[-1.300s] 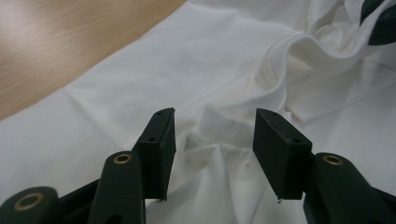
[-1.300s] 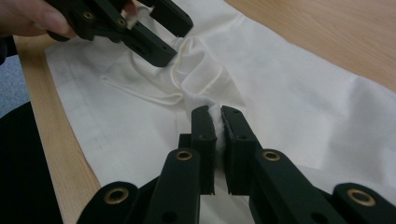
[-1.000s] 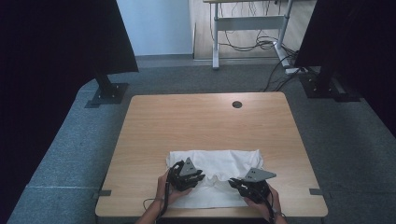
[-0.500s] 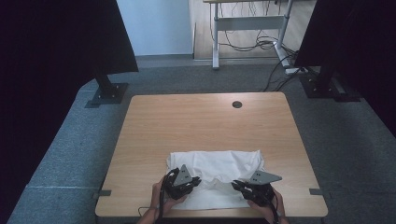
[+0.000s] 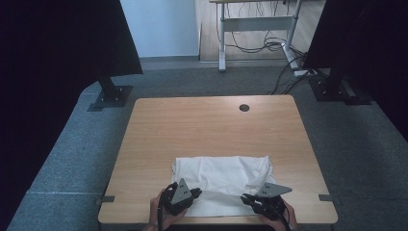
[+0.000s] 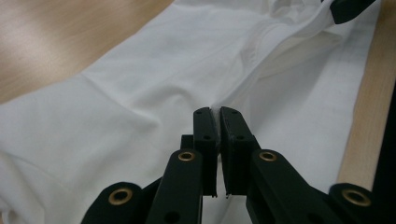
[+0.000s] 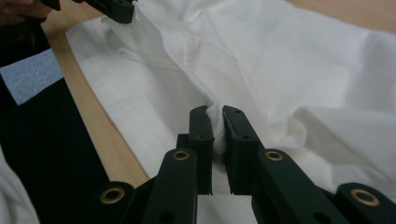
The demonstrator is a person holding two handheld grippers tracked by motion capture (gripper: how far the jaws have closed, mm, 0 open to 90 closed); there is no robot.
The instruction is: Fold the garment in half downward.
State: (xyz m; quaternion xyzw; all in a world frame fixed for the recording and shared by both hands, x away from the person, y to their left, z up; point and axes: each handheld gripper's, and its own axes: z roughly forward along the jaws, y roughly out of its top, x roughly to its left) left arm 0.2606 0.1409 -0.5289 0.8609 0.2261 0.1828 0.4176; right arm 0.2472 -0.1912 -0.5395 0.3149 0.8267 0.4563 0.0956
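Note:
A white cloth [image 5: 221, 173] lies crumpled on the near half of the wooden table [image 5: 211, 125]. My left gripper [image 5: 197, 193] sits at the cloth's near left part. In the left gripper view its jaws [image 6: 218, 112] are shut on a thin fold of the cloth [image 6: 140, 84]. My right gripper [image 5: 245, 197] is at the near right part, and in the right gripper view it [image 7: 217, 112] is shut on a bunched ridge of cloth [image 7: 289, 60]. A taut fold runs between the two grippers. Each gripper view shows the other gripper [image 6: 348, 9] [image 7: 116, 9] pinching the same fold farther off.
The table's near edge [image 5: 216, 222] lies just under both hands. A round cable hole [image 5: 244, 107] is at the far middle. Black stand feet [image 5: 111, 94] [image 5: 337, 89] rest on the grey carpet on both sides, and a desk frame with cables [image 5: 260, 43] stands behind.
My left gripper has moved toward the table's near edge and a little left, drawing the cloth's fold with it. The right gripper has stayed almost in place.

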